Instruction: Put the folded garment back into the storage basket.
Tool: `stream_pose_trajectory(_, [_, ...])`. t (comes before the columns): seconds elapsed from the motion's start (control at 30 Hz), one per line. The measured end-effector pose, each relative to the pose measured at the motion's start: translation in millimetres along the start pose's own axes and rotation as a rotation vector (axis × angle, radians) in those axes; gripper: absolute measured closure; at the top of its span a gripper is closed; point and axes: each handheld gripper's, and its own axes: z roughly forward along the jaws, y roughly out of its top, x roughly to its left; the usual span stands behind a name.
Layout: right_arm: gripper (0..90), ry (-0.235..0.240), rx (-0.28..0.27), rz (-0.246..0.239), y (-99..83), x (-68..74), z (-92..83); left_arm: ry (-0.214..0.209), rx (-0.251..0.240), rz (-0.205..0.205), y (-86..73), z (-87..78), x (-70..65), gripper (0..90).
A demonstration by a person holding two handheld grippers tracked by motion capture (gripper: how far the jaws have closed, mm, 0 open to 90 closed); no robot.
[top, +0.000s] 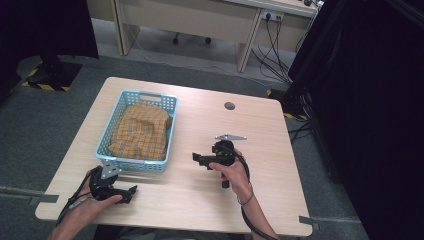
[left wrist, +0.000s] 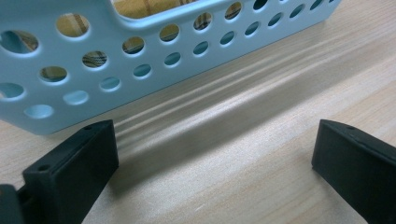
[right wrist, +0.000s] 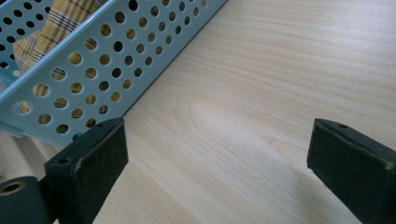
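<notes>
High view: plaid cloth [top: 141, 131] inside blue basket [top: 106, 136].

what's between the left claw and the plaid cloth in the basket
The light blue basket's perforated near wall stands between the open left claw and the yellow plaid cloth lying inside it. From above, nothing visible covers the cloth.
</notes>
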Motion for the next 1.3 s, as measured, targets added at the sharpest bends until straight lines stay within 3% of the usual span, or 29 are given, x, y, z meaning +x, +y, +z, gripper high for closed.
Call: stream_pose_trajectory(1.3, [6.1, -0.041, 0.023, -0.006, -17.5, -6.1, -11.1, 0.0, 0.0, 0.0, 0.0, 0.0, 0.0, 0.0])
